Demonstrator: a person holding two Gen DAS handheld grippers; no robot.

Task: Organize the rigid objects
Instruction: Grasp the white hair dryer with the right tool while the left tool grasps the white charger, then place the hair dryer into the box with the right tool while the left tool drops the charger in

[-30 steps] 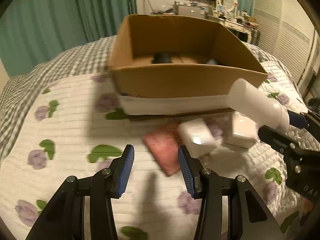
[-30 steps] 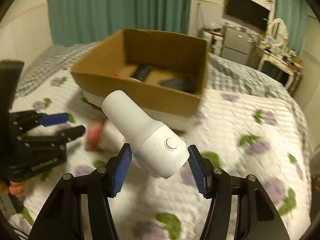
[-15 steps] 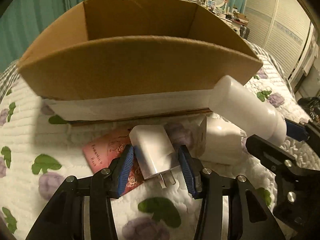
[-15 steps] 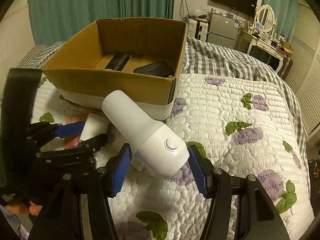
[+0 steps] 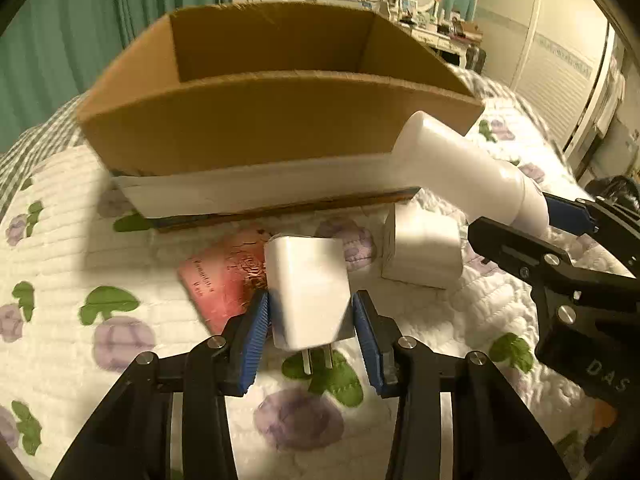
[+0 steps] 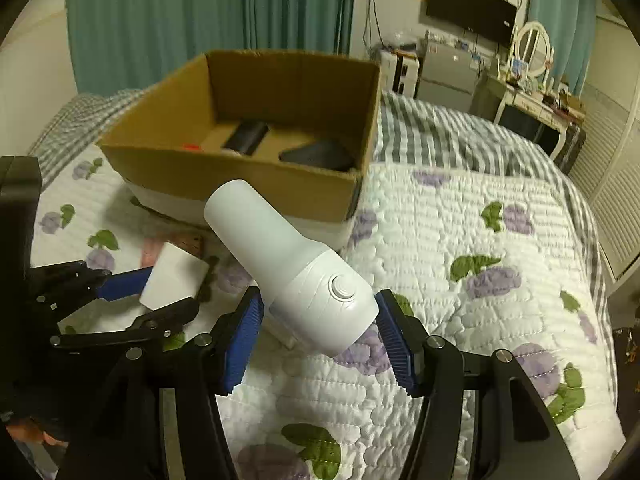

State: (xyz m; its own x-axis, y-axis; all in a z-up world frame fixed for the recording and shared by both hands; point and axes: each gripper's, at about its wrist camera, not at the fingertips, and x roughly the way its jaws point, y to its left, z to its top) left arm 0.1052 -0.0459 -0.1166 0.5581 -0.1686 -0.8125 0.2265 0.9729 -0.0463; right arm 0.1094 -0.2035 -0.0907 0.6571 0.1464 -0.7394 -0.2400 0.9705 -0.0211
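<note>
My left gripper (image 5: pixel 310 338) is shut on a white plug adapter (image 5: pixel 306 288), its two prongs pointing back at me; it also shows in the right wrist view (image 6: pixel 174 282). My right gripper (image 6: pixel 320 344) is shut on a white button-topped device (image 6: pixel 296 268), held above the quilt; it shows at the right of the left wrist view (image 5: pixel 468 172). An open cardboard box (image 5: pixel 276 124) stands just beyond both grippers. It holds dark objects (image 6: pixel 316 156).
A pink card (image 5: pixel 224 276) lies on the floral quilt under the adapter. A white box (image 5: pixel 422 246) sits by the carton's near right corner. Teal curtains (image 6: pixel 200 20) and a cluttered desk (image 6: pixel 528 100) stand behind the bed.
My left gripper moved forward over the white adapter and closed on it. My right gripper keeps hold of the white device and shifted slightly.
</note>
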